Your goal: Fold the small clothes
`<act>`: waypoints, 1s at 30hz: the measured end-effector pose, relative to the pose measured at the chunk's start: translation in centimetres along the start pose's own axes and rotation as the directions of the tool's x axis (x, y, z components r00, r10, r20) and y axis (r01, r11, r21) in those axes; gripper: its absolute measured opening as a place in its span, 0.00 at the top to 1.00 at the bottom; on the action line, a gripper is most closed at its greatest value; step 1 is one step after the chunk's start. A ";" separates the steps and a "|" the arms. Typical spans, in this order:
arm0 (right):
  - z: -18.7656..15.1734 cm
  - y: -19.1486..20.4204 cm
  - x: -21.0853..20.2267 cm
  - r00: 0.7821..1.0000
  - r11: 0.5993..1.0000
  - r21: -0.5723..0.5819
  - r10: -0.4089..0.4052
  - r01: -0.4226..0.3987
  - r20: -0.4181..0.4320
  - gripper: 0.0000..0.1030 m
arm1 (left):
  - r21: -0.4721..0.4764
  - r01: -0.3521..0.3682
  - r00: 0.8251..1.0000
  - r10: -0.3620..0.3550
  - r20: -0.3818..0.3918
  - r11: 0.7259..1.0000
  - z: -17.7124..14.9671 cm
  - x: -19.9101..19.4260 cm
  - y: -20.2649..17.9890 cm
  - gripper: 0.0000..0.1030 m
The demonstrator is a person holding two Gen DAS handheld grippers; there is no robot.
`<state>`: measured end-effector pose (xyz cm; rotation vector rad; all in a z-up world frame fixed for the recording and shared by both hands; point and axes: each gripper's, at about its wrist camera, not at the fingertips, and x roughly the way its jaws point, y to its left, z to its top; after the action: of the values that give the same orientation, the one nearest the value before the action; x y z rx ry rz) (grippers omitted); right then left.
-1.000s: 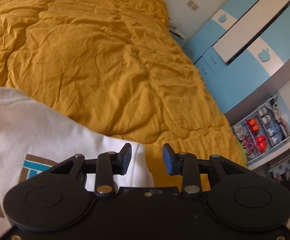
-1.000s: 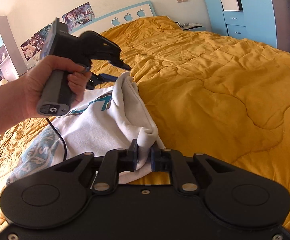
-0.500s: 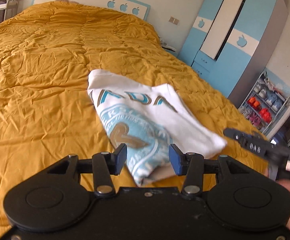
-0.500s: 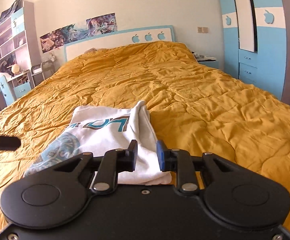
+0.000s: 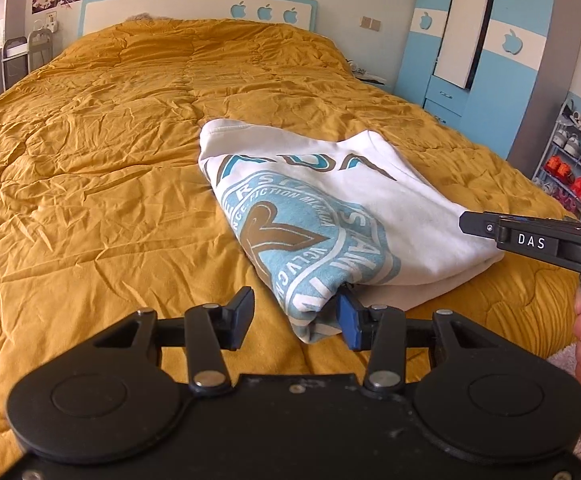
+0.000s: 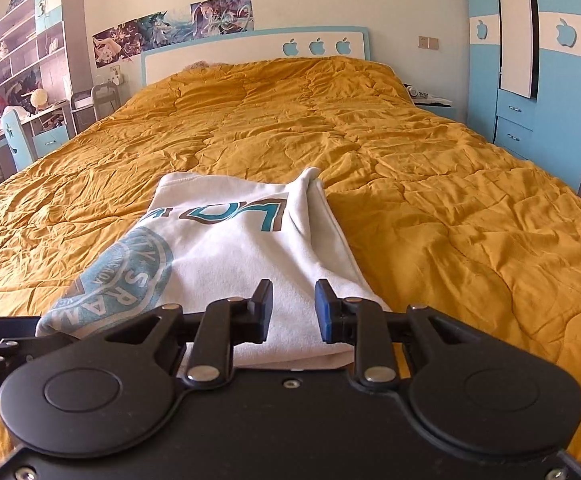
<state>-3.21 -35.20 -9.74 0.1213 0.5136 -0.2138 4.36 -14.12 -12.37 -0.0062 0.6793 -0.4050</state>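
A white garment with a blue and brown printed crest (image 5: 322, 208) lies folded into a compact bundle on the mustard-yellow quilt (image 5: 90, 160); it also shows in the right wrist view (image 6: 226, 248). My left gripper (image 5: 296, 320) is open, its jaws either side of the bundle's near corner. My right gripper (image 6: 292, 310) is open just above the bundle's near edge, holding nothing. The right gripper's body appears at the right of the left wrist view (image 5: 530, 240), held by a hand.
The bed fills most of both views, with a white and blue headboard (image 6: 250, 54) at the far end. A blue wardrobe (image 5: 482, 52) and a shoe rack (image 5: 574, 164) stand to the right. A desk and shelves (image 6: 14, 80) stand at the left.
The right gripper has let go of the garment's fold and opened. Both grippers have pulled back from the bundle, which now lies flat on the quilt. The left gripper has opened wider.
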 end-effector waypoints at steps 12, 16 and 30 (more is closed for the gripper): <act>-1.6 -1.1 1.3 0.997 0.999 0.002 -0.038 0.038 -0.063 0.74 | -0.106 -0.148 0.987 0.140 -0.076 0.983 -2.1 0.7 0.1 0.91; -1.5 -0.9 1.5 0.996 0.999 -0.004 -0.043 0.043 -0.080 0.74 | -0.116 -0.134 0.988 0.124 -0.091 0.984 -1.8 0.4 0.4 0.89; 7.2 -3.2 5.9 0.995 0.996 0.023 0.082 -0.084 0.051 0.66 | -0.316 0.123 0.990 -0.092 0.110 0.941 3.0 -1.5 2.9 0.85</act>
<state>4.48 -40.54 -6.69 0.1612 0.4553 -0.1417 6.21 -11.25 -9.46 -0.3724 0.6480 -0.3921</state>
